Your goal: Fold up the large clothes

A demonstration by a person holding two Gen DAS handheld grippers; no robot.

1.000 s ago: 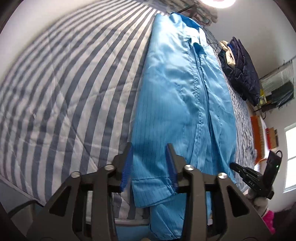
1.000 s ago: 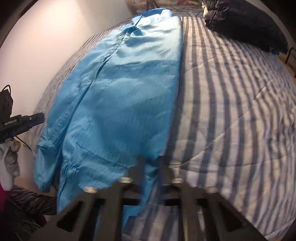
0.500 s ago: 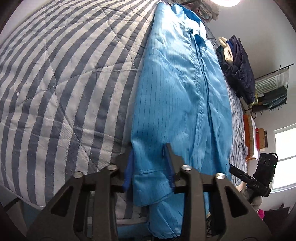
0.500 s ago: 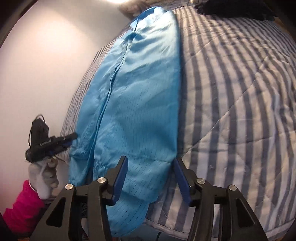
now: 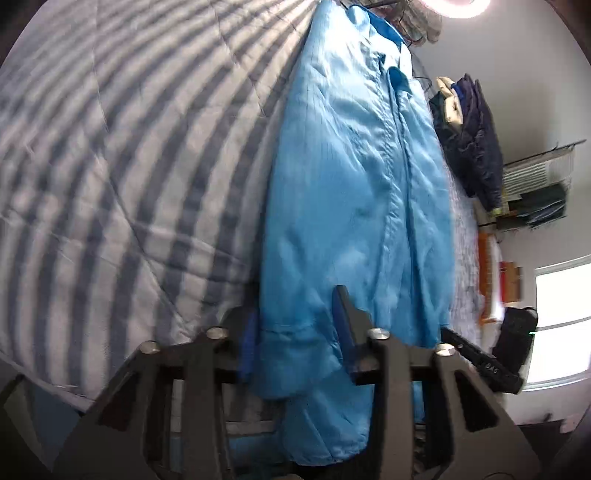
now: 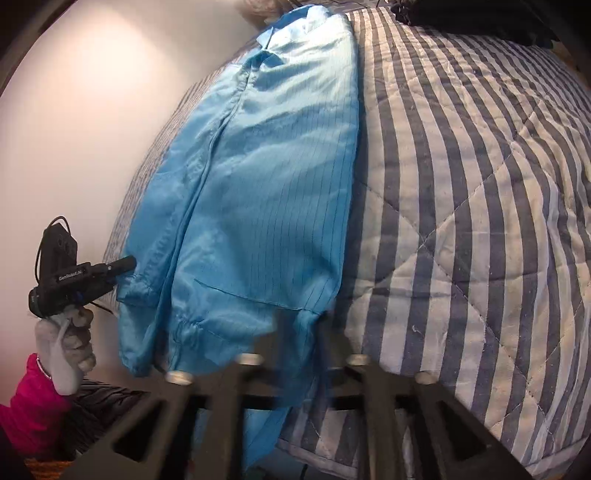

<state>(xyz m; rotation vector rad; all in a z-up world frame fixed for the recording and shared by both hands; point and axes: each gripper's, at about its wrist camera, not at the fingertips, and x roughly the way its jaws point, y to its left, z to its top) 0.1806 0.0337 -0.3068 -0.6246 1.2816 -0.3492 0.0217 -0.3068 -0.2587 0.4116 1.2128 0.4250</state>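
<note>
A long light-blue garment (image 5: 354, 206) lies lengthwise on the striped quilt (image 5: 122, 192), its hem hanging over the near bed edge. My left gripper (image 5: 295, 326) stands over the hem's left corner; its jaws are opening, with the cloth loose between them. In the right wrist view the garment (image 6: 258, 192) reaches toward the wall. My right gripper (image 6: 301, 323), blurred, straddles the hem's right corner; its jaws are closing with cloth between them. Each view also shows the other gripper: the right gripper (image 5: 480, 363) and the left gripper (image 6: 77, 282), the latter in a gloved hand.
A pile of dark clothes (image 5: 476, 147) lies at the far side of the bed, seen also as dark clothes (image 6: 480, 18). A shelf rack (image 5: 535, 192) and a bright window (image 5: 561, 314) stand beyond. A pale wall (image 6: 92, 110) runs along the bed.
My right jaws, shut a second ago, spread wide and have now narrowed around the hem corner. My left jaws narrowed slightly, then widened again. Both views tilted a little.
</note>
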